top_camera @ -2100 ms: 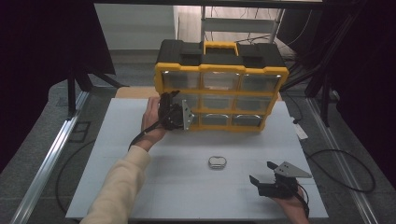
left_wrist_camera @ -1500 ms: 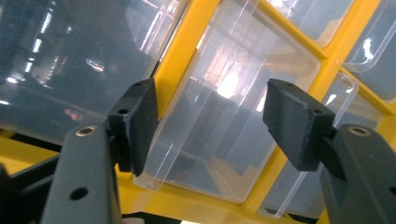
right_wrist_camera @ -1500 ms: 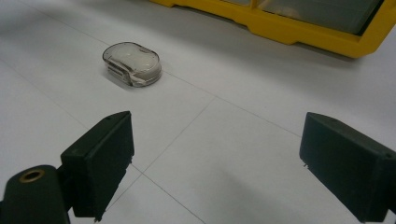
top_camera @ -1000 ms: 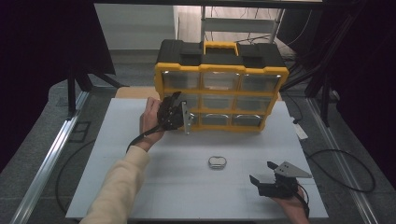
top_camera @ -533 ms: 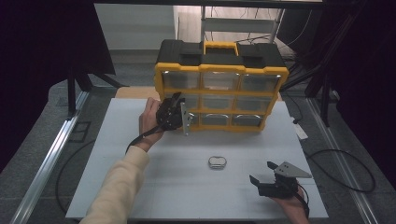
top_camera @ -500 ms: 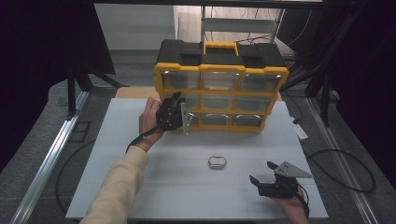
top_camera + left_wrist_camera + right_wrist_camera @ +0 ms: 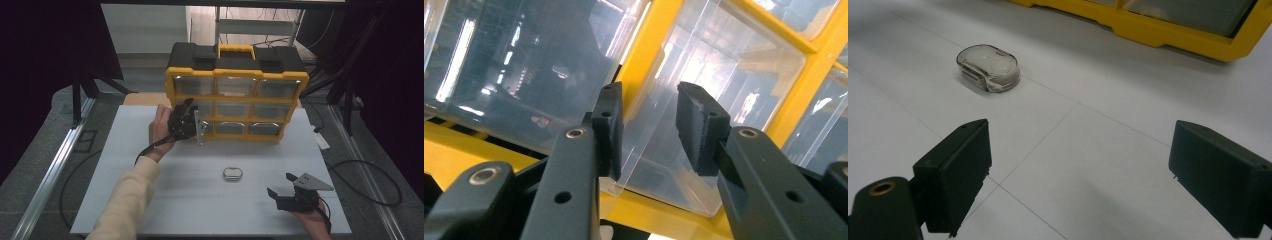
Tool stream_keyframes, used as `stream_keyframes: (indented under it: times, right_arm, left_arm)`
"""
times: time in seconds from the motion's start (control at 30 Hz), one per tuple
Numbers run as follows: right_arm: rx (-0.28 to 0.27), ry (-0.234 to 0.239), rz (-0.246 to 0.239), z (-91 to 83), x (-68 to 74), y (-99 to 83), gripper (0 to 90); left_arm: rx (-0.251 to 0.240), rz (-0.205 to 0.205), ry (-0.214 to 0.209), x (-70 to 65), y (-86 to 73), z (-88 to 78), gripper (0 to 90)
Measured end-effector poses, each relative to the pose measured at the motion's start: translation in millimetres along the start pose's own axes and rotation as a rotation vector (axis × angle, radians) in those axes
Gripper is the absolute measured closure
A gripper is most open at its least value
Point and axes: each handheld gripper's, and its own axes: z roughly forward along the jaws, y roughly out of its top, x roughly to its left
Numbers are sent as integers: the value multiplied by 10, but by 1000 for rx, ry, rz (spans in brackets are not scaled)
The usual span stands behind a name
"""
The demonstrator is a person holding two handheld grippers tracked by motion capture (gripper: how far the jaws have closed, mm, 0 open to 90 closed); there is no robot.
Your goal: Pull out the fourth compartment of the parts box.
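A yellow and black organizer [image 7: 235, 85] with clear drawers stands at the back of the white table [image 7: 125, 150]. My left gripper [image 7: 194, 122] is up against its lower-left drawers. In the left gripper view its jaws [image 7: 646, 120] have just been opening. The corner of a clear drawer [image 7: 659, 150] stands between them, with a gap at the right pad [image 7: 696, 127]. A small clear oval case [image 7: 232, 173] lies mid-table. My right gripper [image 7: 281, 184] rests near the front right, open and empty. It faces the case [image 7: 988, 67] across bare table, jaws [image 7: 1078, 165] wide apart.
The organizer's yellow frame [image 7: 644, 40] runs between the drawers, and its base [image 7: 1168, 30] lies beyond the case. Cables trail off the table's left and right sides. Metal rails and dark curtains border the table.
The left gripper has shifted very slightly against the organizer since the oldest frame. The right gripper and the oval case lie as before.
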Motion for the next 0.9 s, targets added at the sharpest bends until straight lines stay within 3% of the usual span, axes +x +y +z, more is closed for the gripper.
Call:
stream_keyframes:
  times: [0.4, 0.9]
  right_arm:
    - [-2, 0, 1, 1, -1, -1, 106]
    - [-2, 0, 1, 1, 1, 0, 106]
  left_arm:
    - [-4, 36, 40, -39, -16, 2, 672]
    - [-9, 43, 52, -62, -26, -34, 683]
